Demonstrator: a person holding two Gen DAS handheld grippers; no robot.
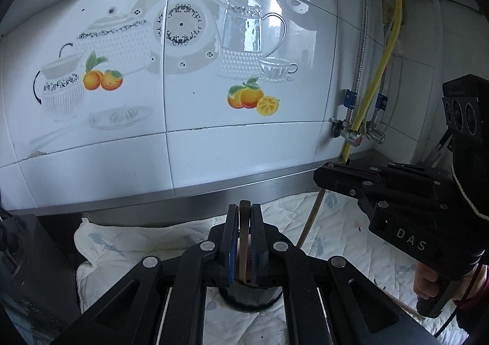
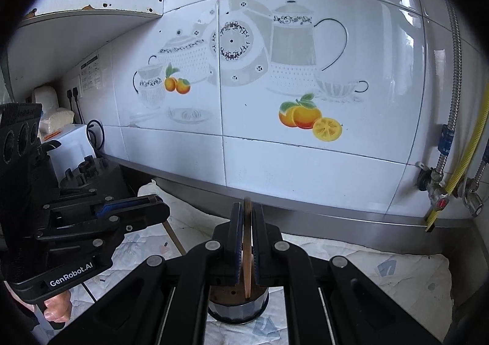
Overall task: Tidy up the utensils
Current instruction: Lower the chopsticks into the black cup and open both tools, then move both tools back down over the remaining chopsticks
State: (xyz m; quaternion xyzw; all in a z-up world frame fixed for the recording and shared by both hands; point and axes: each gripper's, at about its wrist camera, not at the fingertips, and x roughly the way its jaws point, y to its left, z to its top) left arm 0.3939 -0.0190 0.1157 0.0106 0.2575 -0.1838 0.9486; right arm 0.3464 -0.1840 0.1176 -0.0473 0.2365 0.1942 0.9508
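Observation:
My left gripper (image 1: 244,210) is shut on a thin dark brown wooden utensil (image 1: 244,238), held upright between the pads. Its lower end reaches down into a dark round holder (image 1: 250,299) that stands on the white quilted cloth (image 1: 137,247). My right gripper (image 2: 247,210) is shut on a lighter wooden utensil (image 2: 247,265), upright, with its lower end in a dark round holder (image 2: 238,308). In the left wrist view the right gripper (image 1: 321,175) shows at the right with its utensil's stick (image 1: 311,216) hanging below. In the right wrist view the left gripper (image 2: 162,207) shows at the left.
A white tiled wall (image 1: 214,146) with teapot and orange pictures stands close behind the steel counter edge (image 1: 183,195). Gas pipes and valves (image 1: 354,134) are in the right corner. A black appliance (image 2: 91,174), a white box (image 2: 73,143) and a wall cabinet (image 2: 76,27) are at the left.

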